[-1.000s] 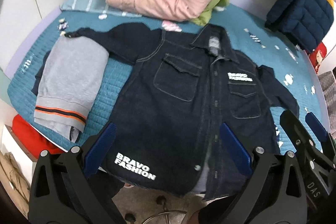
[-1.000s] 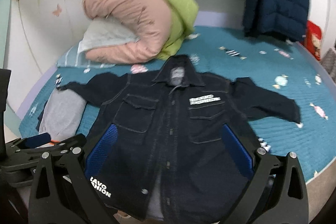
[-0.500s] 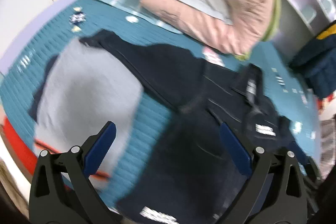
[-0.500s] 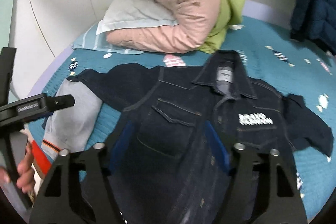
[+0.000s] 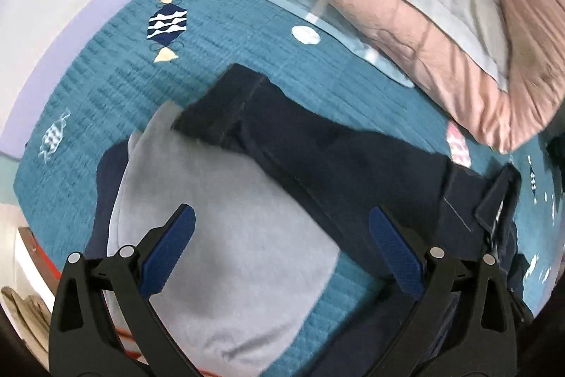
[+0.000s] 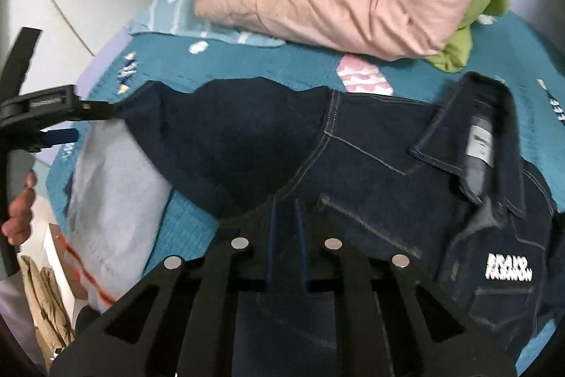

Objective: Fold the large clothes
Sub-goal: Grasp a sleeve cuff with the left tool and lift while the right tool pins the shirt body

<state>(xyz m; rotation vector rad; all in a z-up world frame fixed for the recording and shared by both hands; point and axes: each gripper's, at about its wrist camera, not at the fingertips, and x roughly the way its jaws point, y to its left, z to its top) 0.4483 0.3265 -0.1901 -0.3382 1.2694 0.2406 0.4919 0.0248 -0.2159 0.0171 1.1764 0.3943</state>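
Folding barely begun: denim jacket (image 6: 388, 172) lies spread flat. Left gripper (image 5: 282, 253) gapes wide, empty, sleeve cuff (image 5: 219, 108) at 11 o'clock; right gripper (image 6: 284, 221) jaws pinched together at the armpit seam.

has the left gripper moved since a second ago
Yes. The left gripper has swung toward the jacket's sleeve cuff and gone closer to the bed: against the candy print, it now sits over the gray garment, open.
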